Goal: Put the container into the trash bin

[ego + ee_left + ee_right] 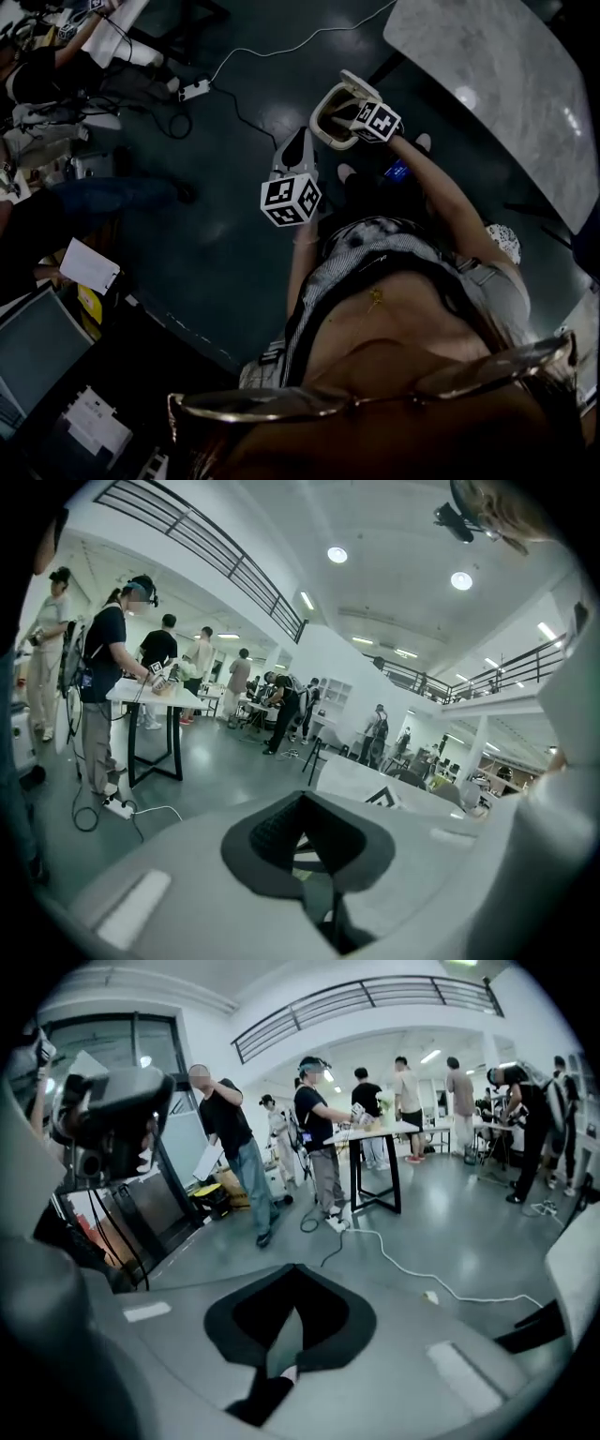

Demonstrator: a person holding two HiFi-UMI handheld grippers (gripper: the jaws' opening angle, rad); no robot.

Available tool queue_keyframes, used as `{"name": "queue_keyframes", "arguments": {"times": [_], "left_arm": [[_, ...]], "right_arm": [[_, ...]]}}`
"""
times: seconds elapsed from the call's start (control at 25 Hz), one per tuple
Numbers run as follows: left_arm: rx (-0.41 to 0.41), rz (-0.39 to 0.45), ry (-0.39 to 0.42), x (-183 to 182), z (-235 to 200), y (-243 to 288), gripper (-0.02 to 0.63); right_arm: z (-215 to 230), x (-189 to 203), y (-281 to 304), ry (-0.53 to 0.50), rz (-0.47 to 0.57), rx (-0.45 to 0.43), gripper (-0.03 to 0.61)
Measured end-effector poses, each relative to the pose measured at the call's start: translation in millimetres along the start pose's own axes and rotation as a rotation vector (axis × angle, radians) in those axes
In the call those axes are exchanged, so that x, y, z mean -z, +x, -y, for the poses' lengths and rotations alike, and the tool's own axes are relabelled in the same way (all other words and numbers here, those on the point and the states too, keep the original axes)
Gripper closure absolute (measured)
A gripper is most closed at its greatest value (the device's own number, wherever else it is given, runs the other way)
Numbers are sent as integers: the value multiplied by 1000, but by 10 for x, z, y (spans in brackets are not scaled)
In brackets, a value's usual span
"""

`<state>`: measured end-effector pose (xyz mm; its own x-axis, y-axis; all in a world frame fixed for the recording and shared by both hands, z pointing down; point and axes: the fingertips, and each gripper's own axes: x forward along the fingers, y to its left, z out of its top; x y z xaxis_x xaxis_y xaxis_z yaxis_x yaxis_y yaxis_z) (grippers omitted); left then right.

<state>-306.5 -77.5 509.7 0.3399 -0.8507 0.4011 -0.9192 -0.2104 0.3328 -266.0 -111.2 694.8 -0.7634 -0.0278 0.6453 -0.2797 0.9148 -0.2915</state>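
Note:
In the head view the beige open container [330,120] hangs above the dark floor, upper middle. My right gripper [354,116], with its marker cube, is shut on the container's near rim. In the right gripper view the black pads [323,1321] meet, with only a pale sliver showing between them. My left gripper [298,142] is lower left of the container and apart from it, its jaws together with nothing held. Its own view shows the dark pads [272,841] closed on nothing. No trash bin shows in any view.
A pale marble-topped table [487,66] fills the upper right. A white cable and power strip [195,89] lie on the floor beyond the grippers. A desk with a screen and papers [89,265] is at the left. Several people stand at tables in the gripper views.

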Motion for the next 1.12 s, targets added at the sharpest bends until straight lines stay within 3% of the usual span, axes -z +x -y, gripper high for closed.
{"name": "queue_keyframes", "arguments": {"times": [0.32, 0.6, 0.8, 1.12], "left_arm": [[66, 23, 29, -160, 310, 144, 614], [128, 62, 67, -381, 623, 206, 614], [160, 93, 90, -543, 754, 217, 614], [188, 100, 106, -584, 884, 199, 614]], "right_arm": [[-261, -778, -992, -38, 271, 104, 552], [-419, -1139, -1657, -93, 422, 226, 552], [-447, -1309, -1965, -121, 483, 308, 553], [-479, -1329, -2151, -120, 501, 338, 554]]}}
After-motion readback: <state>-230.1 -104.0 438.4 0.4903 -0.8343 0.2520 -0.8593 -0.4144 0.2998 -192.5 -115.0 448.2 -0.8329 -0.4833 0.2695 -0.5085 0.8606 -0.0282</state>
